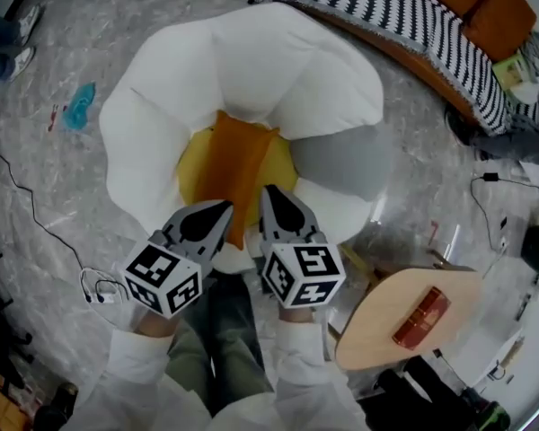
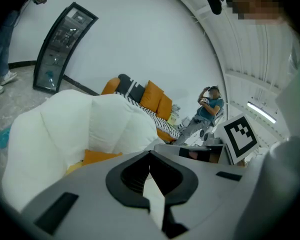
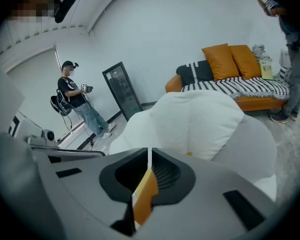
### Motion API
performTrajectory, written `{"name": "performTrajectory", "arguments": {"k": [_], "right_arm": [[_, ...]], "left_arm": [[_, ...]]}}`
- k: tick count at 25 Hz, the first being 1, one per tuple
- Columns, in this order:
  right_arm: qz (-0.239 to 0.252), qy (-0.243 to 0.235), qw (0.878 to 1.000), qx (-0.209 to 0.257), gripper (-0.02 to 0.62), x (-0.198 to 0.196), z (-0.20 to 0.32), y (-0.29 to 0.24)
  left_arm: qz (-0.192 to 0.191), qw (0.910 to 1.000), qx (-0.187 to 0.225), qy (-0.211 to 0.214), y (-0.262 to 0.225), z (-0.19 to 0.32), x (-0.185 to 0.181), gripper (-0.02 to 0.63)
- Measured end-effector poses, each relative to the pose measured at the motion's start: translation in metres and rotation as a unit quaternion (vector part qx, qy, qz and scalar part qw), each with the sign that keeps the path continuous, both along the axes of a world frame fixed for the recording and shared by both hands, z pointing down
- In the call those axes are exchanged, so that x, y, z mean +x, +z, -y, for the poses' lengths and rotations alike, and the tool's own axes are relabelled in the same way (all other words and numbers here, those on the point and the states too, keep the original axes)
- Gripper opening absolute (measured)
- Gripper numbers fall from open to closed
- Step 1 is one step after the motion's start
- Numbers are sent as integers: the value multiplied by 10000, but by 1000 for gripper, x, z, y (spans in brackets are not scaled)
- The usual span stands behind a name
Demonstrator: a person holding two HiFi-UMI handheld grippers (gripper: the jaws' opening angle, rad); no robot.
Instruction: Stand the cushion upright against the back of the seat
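An orange cushion (image 1: pixel 242 164) lies flat on the yellow seat (image 1: pixel 193 167) of a white petal-shaped armchair (image 1: pixel 162 106), reaching from the backrest to the front edge. Both grippers hover side by side over the cushion's near end. My left gripper (image 1: pixel 226 209) has its tips together with nothing between them; in its own view (image 2: pixel 150 153) the cushion (image 2: pixel 97 156) shows to the left, below the white backrest (image 2: pixel 110 124). My right gripper (image 1: pixel 268 194) is also shut, and in its own view (image 3: pixel 150 151) a strip of the orange cushion (image 3: pixel 146 194) shows through the slot behind the tips.
A grey pad (image 1: pixel 341 160) forms the chair's right side. A round wooden side table (image 1: pixel 386 326) with a red object (image 1: pixel 420 317) stands at the near right. An orange sofa with a striped blanket (image 1: pixel 404 16) is behind. Cables (image 1: pixel 36 205) cross the floor at left. A person (image 3: pixel 80 101) stands by the wall.
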State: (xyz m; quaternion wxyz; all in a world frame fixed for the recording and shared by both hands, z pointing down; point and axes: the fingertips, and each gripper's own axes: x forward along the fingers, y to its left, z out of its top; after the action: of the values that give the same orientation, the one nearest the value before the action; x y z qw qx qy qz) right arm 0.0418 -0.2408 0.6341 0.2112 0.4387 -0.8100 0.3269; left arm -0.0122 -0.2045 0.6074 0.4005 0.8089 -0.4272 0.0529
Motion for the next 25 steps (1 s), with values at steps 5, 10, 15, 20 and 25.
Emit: {"name": "performTrajectory", "arguments": {"k": [5, 10, 15, 20, 25], "right_arm": [[7, -104, 9999, -65, 14, -9, 15, 32], [-181, -626, 9979, -45, 15, -22, 27, 61], [-164, -546, 9983, -104, 15, -17, 46, 91], [-86, -382, 9991, -190, 17, -9, 67, 120], [-84, -282, 9990, -346, 58, -7, 76, 152]], "left_arm": [[301, 9995, 29, 131, 36, 8, -2, 6], [282, 9994, -43, 203, 68, 15, -3, 6], [261, 9993, -118, 257, 93, 17, 3, 6], [223, 9994, -182, 203, 115, 27, 4, 6], [150, 9993, -246, 226, 135, 32, 7, 6]]}}
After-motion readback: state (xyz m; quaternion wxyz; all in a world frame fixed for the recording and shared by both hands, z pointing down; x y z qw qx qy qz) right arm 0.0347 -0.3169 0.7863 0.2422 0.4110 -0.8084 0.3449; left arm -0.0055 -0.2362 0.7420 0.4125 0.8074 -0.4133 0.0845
